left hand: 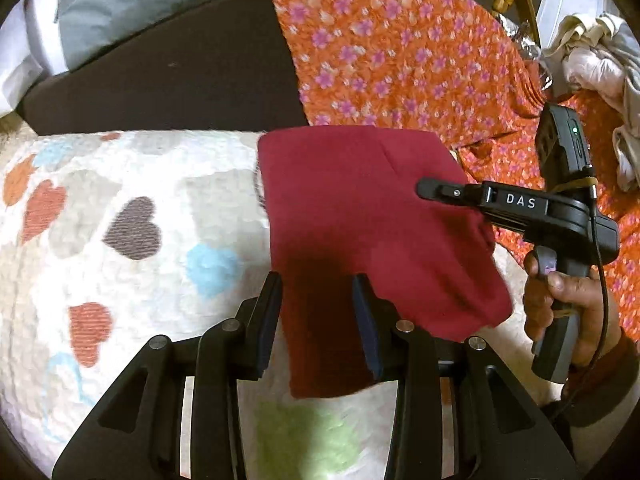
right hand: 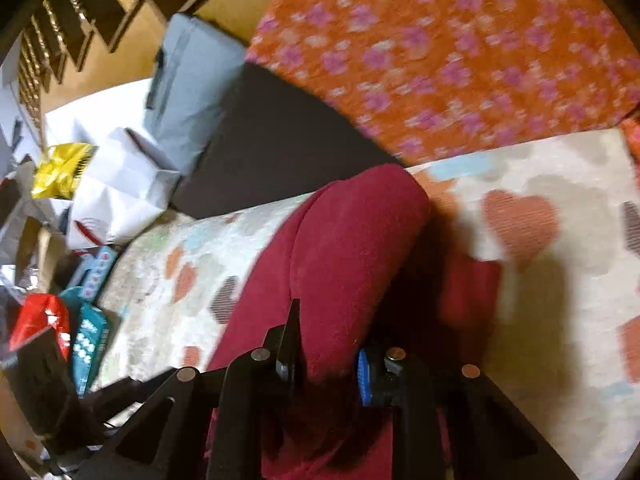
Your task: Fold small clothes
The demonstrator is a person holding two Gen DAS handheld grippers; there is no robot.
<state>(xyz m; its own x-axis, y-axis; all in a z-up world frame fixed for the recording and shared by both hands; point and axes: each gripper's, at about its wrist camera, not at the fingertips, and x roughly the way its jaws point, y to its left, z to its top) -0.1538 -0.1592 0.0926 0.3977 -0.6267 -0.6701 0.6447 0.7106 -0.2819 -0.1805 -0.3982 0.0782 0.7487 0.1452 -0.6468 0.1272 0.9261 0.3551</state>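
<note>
A dark red small garment (left hand: 360,208) lies on a white quilt with coloured hearts (left hand: 120,220). My left gripper (left hand: 318,308) is open, its two fingers straddling the garment's near edge without pinching it. My right gripper (left hand: 430,190) reaches in from the right, shut on the garment's right side and lifting that part. In the right wrist view the red garment (right hand: 352,248) bulges up between the fingers of my right gripper (right hand: 328,344), which grip it; the view is blurred.
An orange cloth with purple flowers (left hand: 400,60) lies behind the garment. A dark brown cushion (left hand: 168,80) and a grey cushion (left hand: 132,4) sit at the back left. A pile of pale clothes (left hand: 600,60) is at the far right. Bags and boxes (right hand: 80,200) lie beside the bed.
</note>
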